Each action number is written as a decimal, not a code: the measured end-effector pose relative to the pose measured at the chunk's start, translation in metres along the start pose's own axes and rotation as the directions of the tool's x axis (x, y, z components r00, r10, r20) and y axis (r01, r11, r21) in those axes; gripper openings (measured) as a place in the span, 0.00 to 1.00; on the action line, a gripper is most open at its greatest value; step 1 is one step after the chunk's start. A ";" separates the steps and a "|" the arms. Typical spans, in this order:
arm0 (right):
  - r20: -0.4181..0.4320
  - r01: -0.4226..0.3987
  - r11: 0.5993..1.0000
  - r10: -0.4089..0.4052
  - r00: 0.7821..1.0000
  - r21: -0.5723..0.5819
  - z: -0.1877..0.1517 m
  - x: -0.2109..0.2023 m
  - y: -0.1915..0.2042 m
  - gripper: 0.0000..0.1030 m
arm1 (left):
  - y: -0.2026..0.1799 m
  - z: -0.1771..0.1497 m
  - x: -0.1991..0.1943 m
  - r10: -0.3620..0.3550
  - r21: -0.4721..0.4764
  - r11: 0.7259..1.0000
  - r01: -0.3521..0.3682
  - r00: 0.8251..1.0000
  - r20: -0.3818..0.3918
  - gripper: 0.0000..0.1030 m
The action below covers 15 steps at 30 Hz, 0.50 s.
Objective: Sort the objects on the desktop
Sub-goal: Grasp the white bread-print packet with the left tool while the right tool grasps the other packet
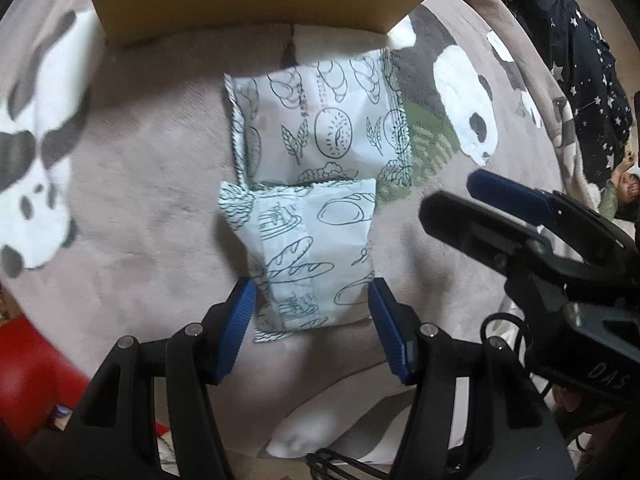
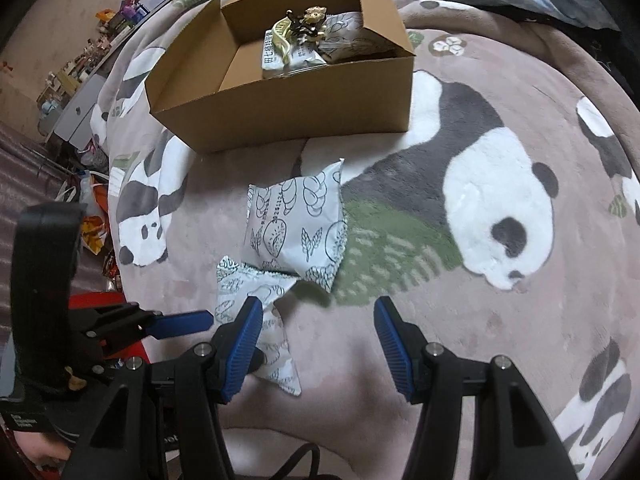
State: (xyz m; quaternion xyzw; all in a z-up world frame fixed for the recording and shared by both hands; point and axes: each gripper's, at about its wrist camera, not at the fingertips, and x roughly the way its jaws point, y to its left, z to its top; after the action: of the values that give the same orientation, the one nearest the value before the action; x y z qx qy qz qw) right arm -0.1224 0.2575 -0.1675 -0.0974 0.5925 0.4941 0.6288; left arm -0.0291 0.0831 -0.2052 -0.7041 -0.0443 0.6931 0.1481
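Observation:
Two white snack packets printed with bread drawings lie end to end on a panda blanket (image 1: 140, 200). My left gripper (image 1: 311, 294) is open and points down over the near packet (image 1: 316, 256), with one blue finger at each long side of its lower end. Beyond it, the far packet (image 1: 320, 120) lies in front of an open cardboard box (image 1: 240, 0). My right gripper (image 2: 318, 308) is open over bare blanket just right of the near packet (image 2: 248, 292), short of the far packet (image 2: 296, 220). In the left wrist view the right gripper (image 1: 450, 194) shows at the right.
The box (image 2: 280, 112) holds other packets and a gold hair clip (image 2: 304, 24). Dark starry fabric (image 1: 580, 80) borders the blanket on the right. A red object (image 1: 32, 368) lies low on the left, and cluttered furniture (image 2: 80, 80) stands beyond the blanket's left edge.

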 end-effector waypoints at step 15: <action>-0.017 0.006 0.999 -0.006 1.000 0.050 0.028 0.031 0.006 0.57 | 0.017 0.013 0.020 -0.051 -0.078 0.996 0.048 0.998 -0.041 0.62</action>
State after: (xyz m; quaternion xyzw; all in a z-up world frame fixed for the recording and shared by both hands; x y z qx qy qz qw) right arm -0.1143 0.2960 -0.1827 -0.0875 0.6095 0.4765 0.6276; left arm -0.0432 0.0742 -0.2291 -0.7228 -0.0852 0.6716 0.1388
